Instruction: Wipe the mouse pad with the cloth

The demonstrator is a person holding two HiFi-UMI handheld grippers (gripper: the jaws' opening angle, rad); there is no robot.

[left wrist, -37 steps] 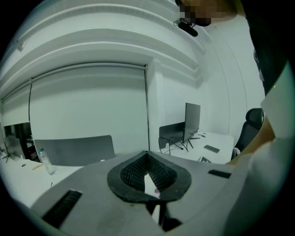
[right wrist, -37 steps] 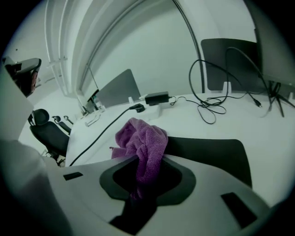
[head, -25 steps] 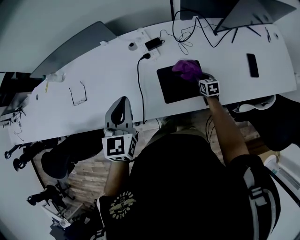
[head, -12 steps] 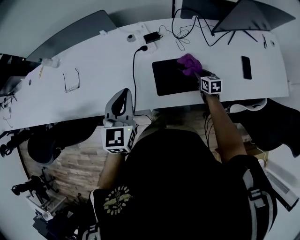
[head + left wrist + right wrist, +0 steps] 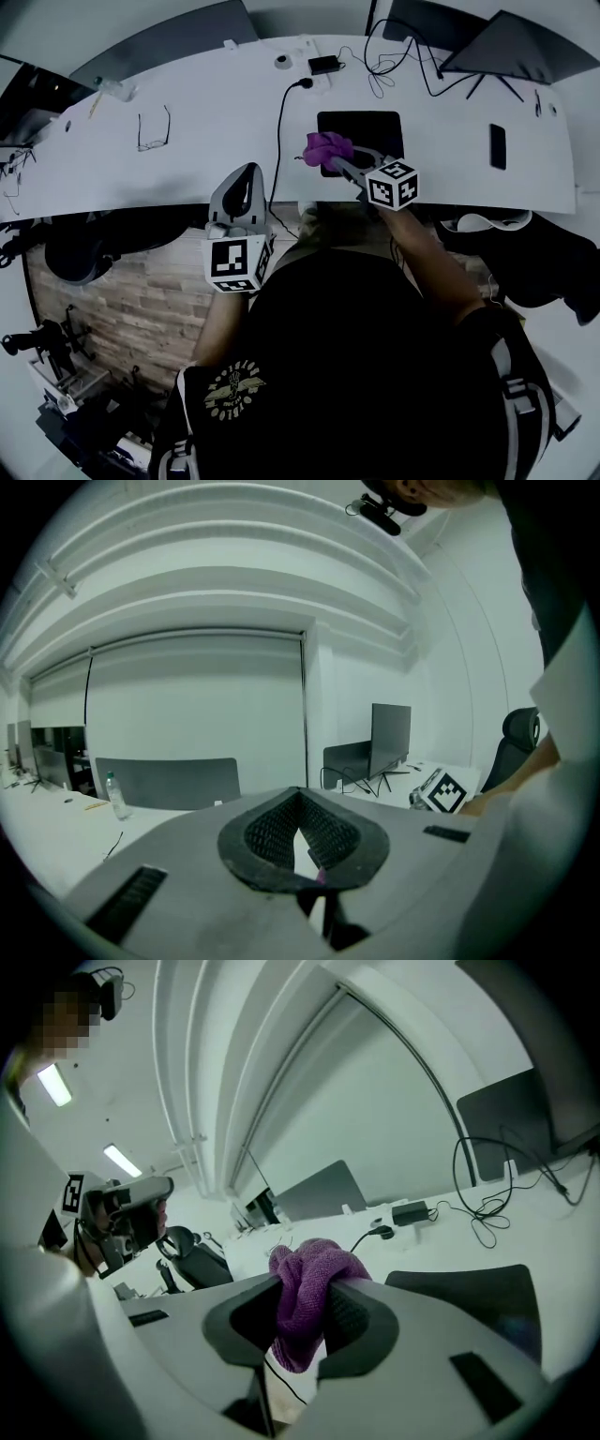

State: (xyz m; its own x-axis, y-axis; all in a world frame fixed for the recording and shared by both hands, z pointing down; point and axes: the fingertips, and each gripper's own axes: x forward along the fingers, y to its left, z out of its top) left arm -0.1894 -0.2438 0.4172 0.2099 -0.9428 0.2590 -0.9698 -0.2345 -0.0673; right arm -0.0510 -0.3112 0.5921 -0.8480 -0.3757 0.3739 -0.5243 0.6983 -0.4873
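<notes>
We hold the cloth [image 5: 305,1283] at the mouse pad's left edge

Our right gripper [image 5: 343,165] has its jaws clamped on the bunched purple cloth, which bulges out above and below the pads; in the head view the cloth sits over the left edge of the black mouse pad [image 5: 370,131], and we cannot tell whether it touches the pad; the pad lies flat on the white desk [image 5: 206,159], near its front edge; our left gripper [image 5: 300,827] is held off the desk's near side, its jaws drawn almost together with only a sliver between them and nothing held; a black cable [image 5: 278,141] runs down the desk just left of the pad; glasses [image 5: 153,129] lie further left, and a phone [image 5: 498,145] lies to the pad's right.
</notes>
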